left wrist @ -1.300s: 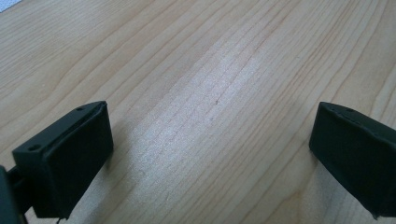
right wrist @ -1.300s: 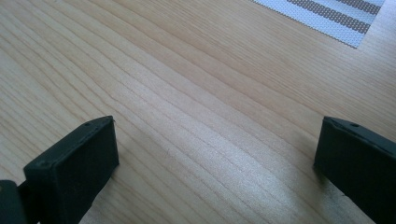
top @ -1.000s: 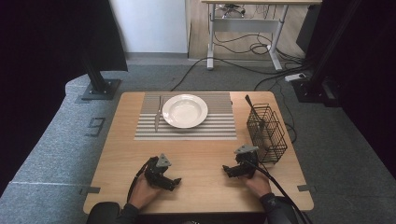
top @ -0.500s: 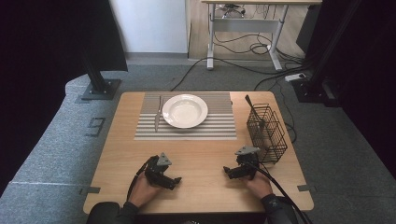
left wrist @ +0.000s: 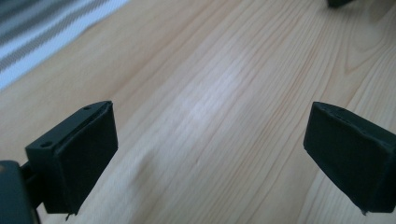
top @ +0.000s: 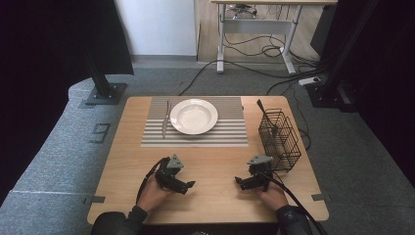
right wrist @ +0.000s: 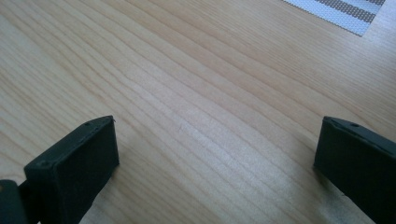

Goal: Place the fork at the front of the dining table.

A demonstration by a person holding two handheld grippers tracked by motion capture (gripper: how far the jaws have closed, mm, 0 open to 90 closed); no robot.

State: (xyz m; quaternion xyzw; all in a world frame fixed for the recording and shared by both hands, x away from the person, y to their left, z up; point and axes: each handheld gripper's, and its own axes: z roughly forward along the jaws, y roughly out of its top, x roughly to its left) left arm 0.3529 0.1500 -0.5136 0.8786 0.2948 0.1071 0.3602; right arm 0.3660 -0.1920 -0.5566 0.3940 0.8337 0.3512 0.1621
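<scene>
High view: your left gripper point(top: 188, 185) and right gripper point(top: 238, 181) rest low on the bare table point(top: 215, 161), tips facing each other. Plate point(top: 194, 116) on striped mat point(top: 225, 134), knife point(top: 165, 120) just left of the plate; wire basket point(top: 280, 139) beside your right gripper.

Left gripper view: jaws wide apart, nothing held.

Right gripper view: jaws wide apart, empty.

Left gripper point(top: 188, 185) perhaps shifted slightly; otherwise no change.
</scene>
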